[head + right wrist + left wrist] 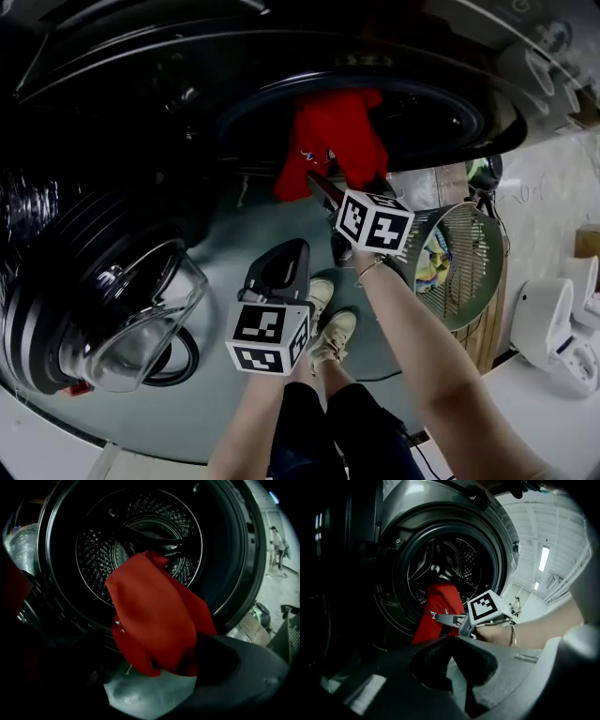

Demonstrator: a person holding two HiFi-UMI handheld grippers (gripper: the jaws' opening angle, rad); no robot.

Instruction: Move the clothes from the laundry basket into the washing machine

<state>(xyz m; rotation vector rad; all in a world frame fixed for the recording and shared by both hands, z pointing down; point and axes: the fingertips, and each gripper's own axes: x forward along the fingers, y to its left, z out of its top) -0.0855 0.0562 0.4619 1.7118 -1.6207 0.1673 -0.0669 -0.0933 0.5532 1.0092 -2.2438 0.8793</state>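
Red garment [330, 141] hung half out of the washing machine [450, 108], draped over the lip of its mouth. Right tongs [326, 197] stood spread wide, released, the cloth loose between the jaws and brushing one. Left tongs [286, 261] were clenched on nothing, lower down.

Cloth and shadow hide the jaws
The red garment [154, 616] covers the right gripper's [150, 665] jaw tips and the lower drum [140, 541]; its printed mark is too small to read; the laundry basket's [464, 272] clothes show only as a coloured sliver
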